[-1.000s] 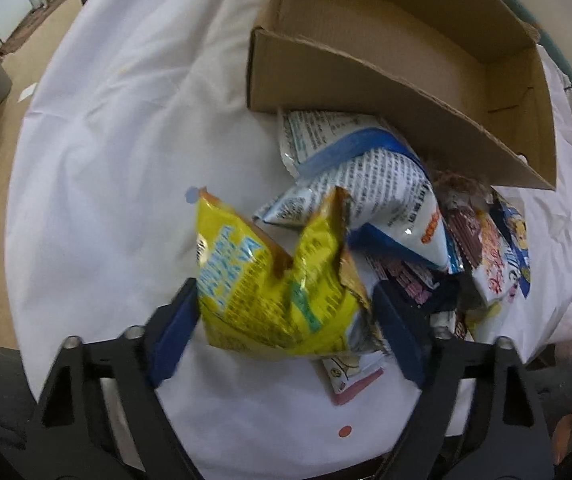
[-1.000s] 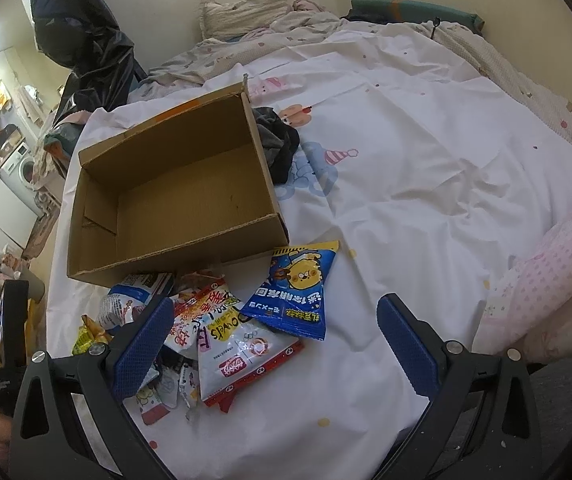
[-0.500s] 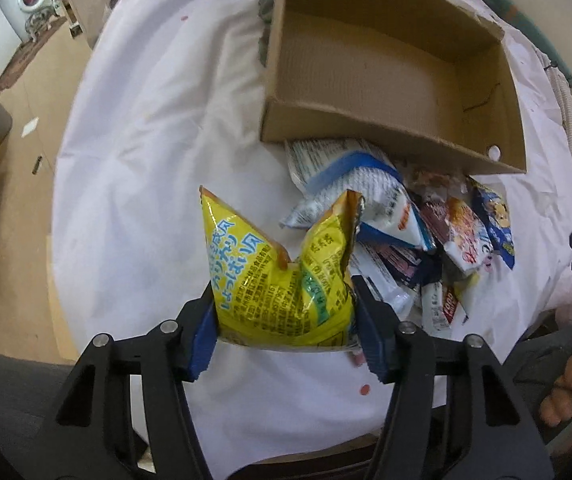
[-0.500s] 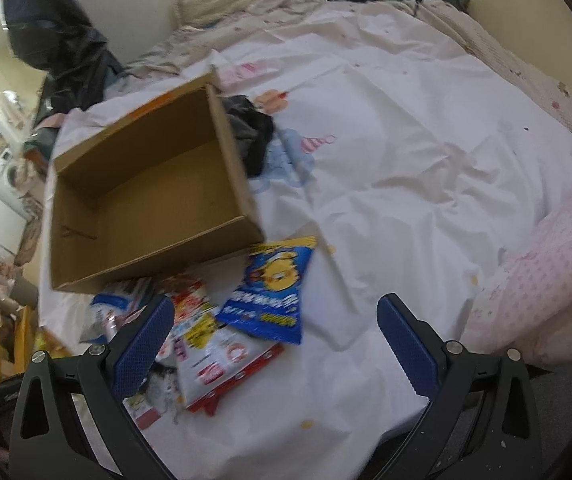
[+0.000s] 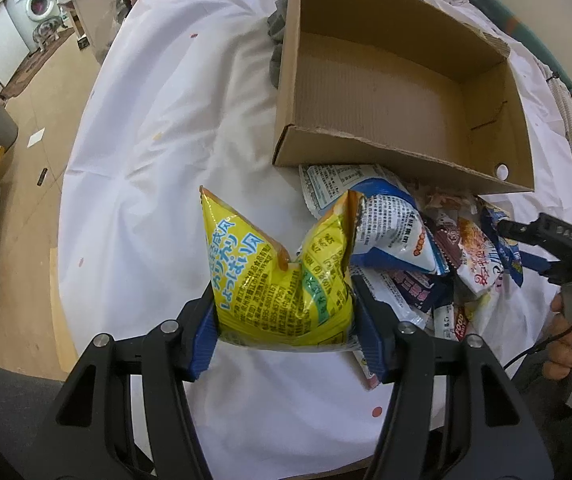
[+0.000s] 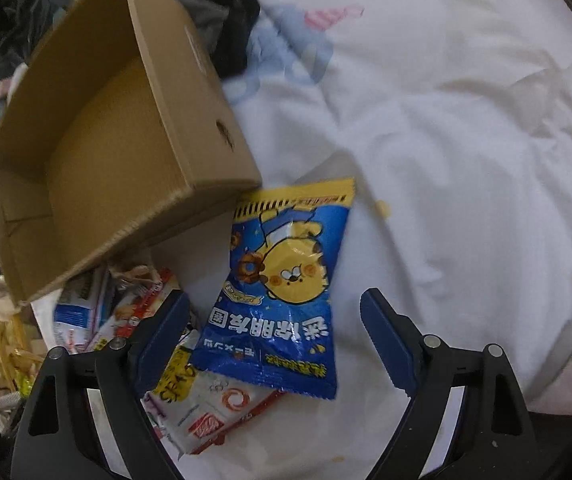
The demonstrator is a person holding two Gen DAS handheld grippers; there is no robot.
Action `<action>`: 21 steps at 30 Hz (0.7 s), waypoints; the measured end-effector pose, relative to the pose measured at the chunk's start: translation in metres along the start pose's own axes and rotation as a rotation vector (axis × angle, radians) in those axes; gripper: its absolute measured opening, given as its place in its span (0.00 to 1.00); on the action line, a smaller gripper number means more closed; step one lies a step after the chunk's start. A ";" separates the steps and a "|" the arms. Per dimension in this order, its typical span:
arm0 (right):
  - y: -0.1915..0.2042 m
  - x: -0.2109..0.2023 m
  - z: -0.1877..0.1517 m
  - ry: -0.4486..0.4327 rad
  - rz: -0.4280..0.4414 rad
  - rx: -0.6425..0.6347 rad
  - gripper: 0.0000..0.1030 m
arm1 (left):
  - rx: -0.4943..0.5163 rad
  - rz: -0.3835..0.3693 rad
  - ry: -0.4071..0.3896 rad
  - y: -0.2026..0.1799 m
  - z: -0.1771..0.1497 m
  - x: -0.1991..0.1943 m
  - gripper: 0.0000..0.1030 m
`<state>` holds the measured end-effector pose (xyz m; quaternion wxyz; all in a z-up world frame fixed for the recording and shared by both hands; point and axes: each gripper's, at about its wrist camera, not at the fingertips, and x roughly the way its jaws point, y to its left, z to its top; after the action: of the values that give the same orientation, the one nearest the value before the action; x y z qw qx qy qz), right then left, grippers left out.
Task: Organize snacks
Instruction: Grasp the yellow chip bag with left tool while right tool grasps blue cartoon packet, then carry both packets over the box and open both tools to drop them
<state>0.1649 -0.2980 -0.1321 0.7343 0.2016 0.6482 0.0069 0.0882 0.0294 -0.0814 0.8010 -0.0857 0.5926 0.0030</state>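
The left gripper [image 5: 286,334] pinches a yellow snack bag [image 5: 282,276] above the white sheet [image 5: 158,160], hiding packets behind, while the right gripper [image 6: 274,336], blurred, closes around an untouched blue snack packet [image 6: 286,292] beside the cardboard box [image 6: 98,152].

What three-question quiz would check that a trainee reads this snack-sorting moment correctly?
1. Which packet is the left gripper clamping?
2. True or false: the cardboard box already holds snacks.
3. The right gripper is over the: A blue tiger packet; B dark cloth; C washing machine.

Key:
1. The yellow snack bag.
2. False; its floor is bare.
3. A; its jaws are closing, the pads not yet on the packet.
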 end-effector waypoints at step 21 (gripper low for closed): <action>-0.026 -0.045 -0.009 -0.175 -0.105 -0.006 0.45 | -0.035 0.042 -0.061 0.003 0.002 -0.009 0.54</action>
<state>0.1422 -0.3316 -0.0983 0.7880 0.1652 0.5912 -0.0473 0.0870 0.0332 -0.0728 0.8167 -0.0872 0.5695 0.0326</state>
